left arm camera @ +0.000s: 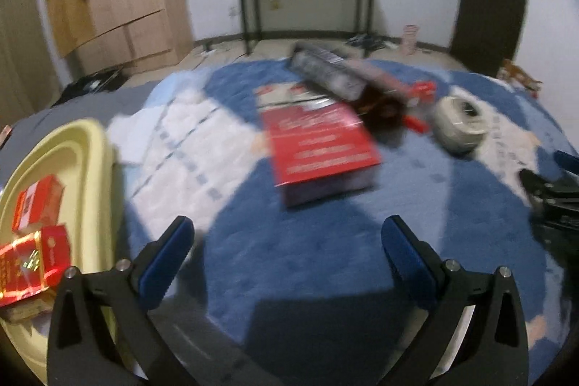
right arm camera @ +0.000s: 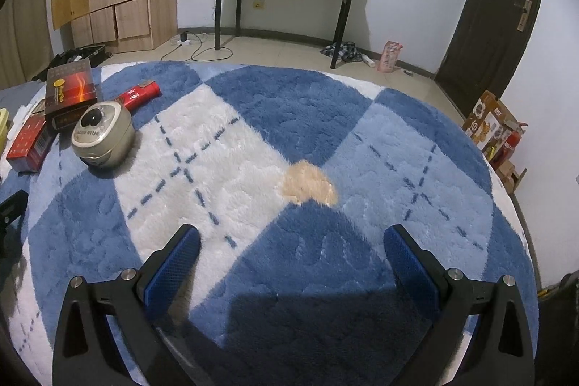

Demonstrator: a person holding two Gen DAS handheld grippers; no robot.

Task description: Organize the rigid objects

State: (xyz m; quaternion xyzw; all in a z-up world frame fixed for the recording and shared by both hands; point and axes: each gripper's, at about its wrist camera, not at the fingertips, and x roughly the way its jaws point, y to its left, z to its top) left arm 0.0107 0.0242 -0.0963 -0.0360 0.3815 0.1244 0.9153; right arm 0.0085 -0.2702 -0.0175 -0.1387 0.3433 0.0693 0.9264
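I am holding the left hand-held gripper (left arm camera: 287, 241) and the right hand-held gripper (right arm camera: 291, 248) low over a blue and white rug (right arm camera: 289, 118), both with fingers spread wide and gripping nothing. Just left of my left one, a yellow tray (left arm camera: 92, 169) is carrying small red boxes (left arm camera: 36, 208); farther ahead on the rug a red box (left arm camera: 322, 143) is lying flat, with a dark box (right arm camera: 70, 89), a red tube (right arm camera: 139, 94) and a round tin (right arm camera: 103, 138) beyond. The left view is blurring, so I am risking a misjudged grasp that could shove the red box across the pile.
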